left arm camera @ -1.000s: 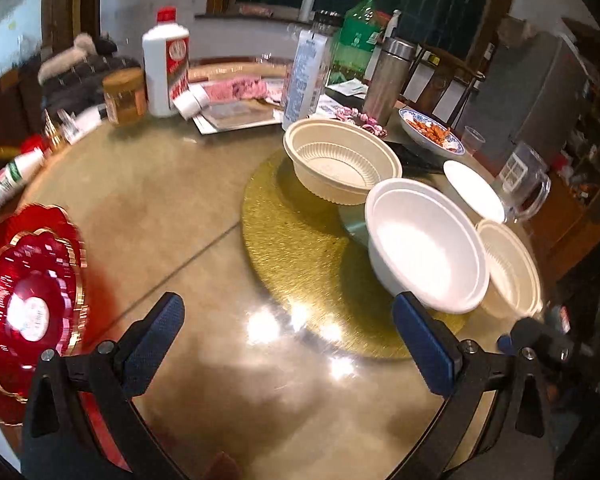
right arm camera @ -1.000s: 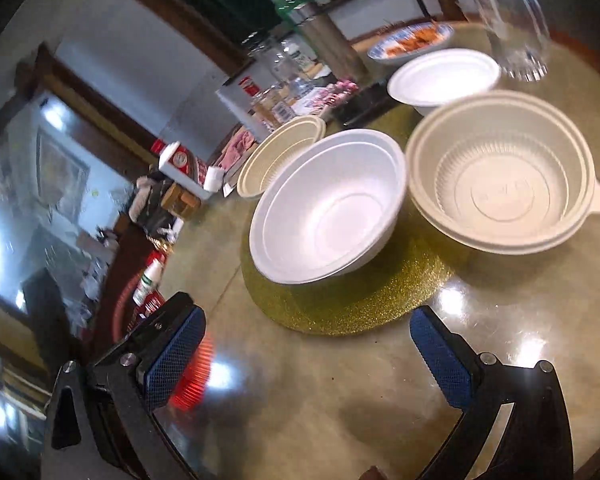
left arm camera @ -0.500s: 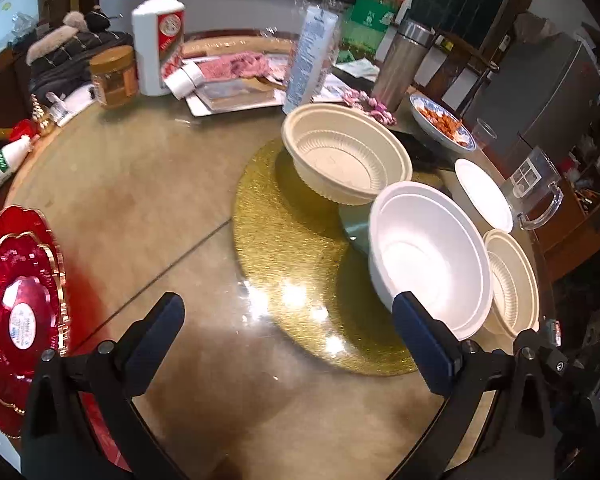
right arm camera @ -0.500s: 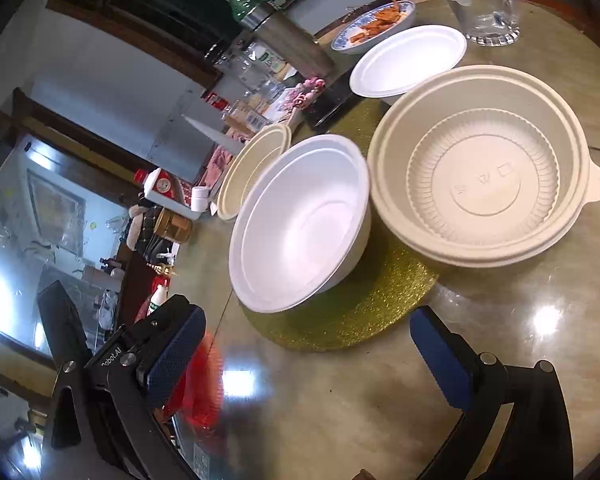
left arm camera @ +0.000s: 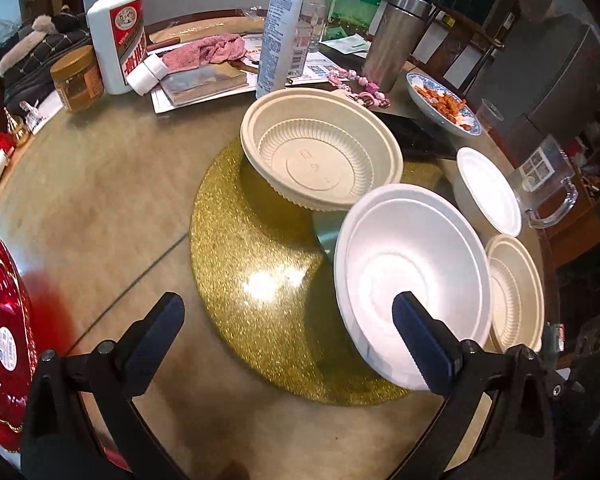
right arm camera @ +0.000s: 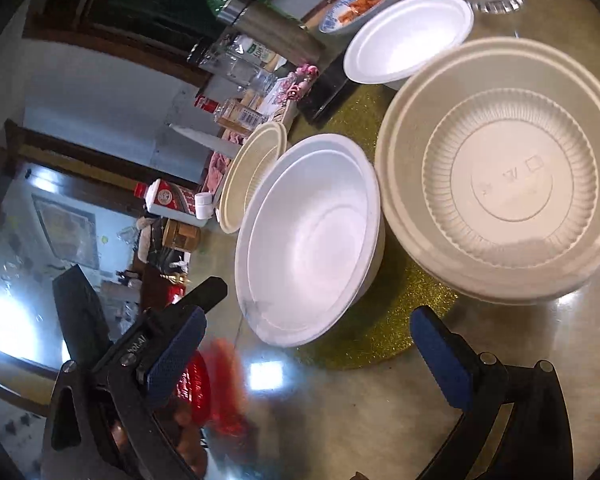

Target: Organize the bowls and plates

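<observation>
I have both tongs spread apart and empty, hovering low over the worktop [left arm camera: 100, 200]. My left tongs [left arm camera: 288, 320] face the big white foam bowl [left arm camera: 412, 276], which sits on the edge of the gold glitter mat [left arm camera: 252, 272]; one pad overlaps its near rim. My right tongs [right arm camera: 308, 344] look at the same bowl [right arm camera: 312, 240] from the side, with the ribbed beige bowl [right arm camera: 508, 176] just beside it. The bowls sit scattered singly, so I judge nesting has not begun. The red plates [left arm camera: 4, 320] wait well apart at the left.
</observation>
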`<state>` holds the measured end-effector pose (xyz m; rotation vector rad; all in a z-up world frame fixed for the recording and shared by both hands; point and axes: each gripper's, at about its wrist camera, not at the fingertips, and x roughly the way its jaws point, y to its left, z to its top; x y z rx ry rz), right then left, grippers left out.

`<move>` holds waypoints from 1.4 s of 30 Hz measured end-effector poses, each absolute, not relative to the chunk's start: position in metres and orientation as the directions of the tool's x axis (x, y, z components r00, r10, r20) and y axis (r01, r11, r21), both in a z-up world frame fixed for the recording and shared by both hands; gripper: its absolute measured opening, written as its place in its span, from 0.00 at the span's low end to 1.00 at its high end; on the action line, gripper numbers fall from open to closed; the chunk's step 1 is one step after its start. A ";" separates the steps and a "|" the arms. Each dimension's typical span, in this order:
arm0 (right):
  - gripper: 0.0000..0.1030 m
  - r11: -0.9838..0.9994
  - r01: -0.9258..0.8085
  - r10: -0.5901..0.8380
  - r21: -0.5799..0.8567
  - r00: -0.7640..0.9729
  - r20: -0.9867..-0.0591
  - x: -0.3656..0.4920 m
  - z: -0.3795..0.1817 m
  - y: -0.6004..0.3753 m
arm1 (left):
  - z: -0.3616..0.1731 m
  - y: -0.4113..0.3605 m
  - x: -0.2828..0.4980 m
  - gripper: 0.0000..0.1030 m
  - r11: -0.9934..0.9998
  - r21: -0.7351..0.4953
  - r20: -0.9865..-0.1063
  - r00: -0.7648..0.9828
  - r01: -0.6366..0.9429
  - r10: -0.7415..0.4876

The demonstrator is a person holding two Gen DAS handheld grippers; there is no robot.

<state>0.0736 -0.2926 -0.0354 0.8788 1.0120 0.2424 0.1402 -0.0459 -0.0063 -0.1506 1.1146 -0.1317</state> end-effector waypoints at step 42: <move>0.11 0.799 0.218 0.393 0.560 0.516 -0.761 0.089 -0.039 -0.266 | -0.017 -0.059 0.117 0.12 0.993 -0.111 -0.878 0.463 0.047 -0.120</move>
